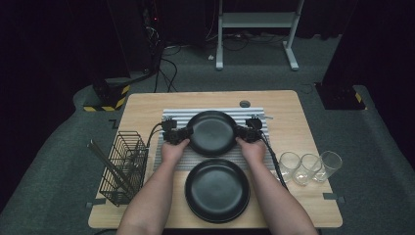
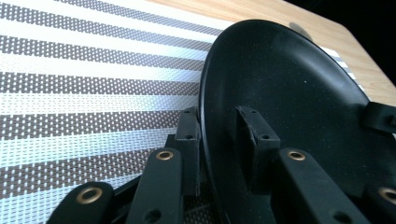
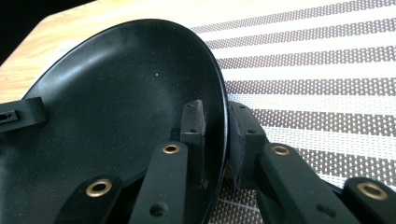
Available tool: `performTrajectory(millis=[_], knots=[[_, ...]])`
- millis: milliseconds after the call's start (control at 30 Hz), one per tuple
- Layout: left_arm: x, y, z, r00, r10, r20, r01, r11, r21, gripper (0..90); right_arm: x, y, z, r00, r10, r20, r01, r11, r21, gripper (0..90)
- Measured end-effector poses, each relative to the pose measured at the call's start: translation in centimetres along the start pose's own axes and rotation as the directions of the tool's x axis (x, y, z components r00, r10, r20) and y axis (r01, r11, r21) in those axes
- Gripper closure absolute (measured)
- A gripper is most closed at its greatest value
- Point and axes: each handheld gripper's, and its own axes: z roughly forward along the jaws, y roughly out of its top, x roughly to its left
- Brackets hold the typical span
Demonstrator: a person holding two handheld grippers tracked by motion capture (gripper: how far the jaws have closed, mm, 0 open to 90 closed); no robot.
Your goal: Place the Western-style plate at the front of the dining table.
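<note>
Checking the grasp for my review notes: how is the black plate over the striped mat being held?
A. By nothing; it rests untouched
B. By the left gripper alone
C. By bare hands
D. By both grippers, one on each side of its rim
D: in the high view the left gripper and right gripper each clamp opposite sides of the black plate, over the striped mat; both gripper views show jaws straddling its rim.

The left gripper (image 1: pixel 182 135) and the right gripper (image 1: pixel 243 134) are matte black, each trailing a black cable. Their jaws are flat linked bars — brass-ringed rivets at the joints, small screw holes in the blocky pads (image 2: pixel 254 133). The person's forearms are bare — no sleeves.
</note>
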Motion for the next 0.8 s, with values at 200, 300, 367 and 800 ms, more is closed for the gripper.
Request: performTrajectory(millis=[200, 300, 367, 800], knots=[[-0.2, 0.3, 0.3, 0.9991, 0.025, -0.035, -0.024, 0.9994, 0.027, 71.4, 0.0, 0.0, 0.3, 0.9999, -0.007, 0.012, 0.007, 1.0, 0.005, 77.9], [-0.2, 0.3, 0.4, 0.9988, 0.026, -0.042, -0.025, 0.9993, 0.029, 71.4, 0.1, 0.1, 0.3, 0.9993, -0.023, 0.029, 0.023, 1.0, 0.002, 78.5], [-0.2, 0.4, 0.4, 0.9985, 0.032, -0.044, -0.031, 0.9991, 0.03, 71.3, 0.0, 0.1, 0.3, 0.9994, -0.022, 0.026, 0.022, 1.0, 0.003, 78.4], [-2.2, 0.7, -1.1, 0.9771, 0.129, -0.169, -0.135, 0.9905, -0.024, 70.9, 0.7, -0.3, -1.1, 0.993, -0.102, 0.059, 0.103, 0.995, -0.015, 74.8]])
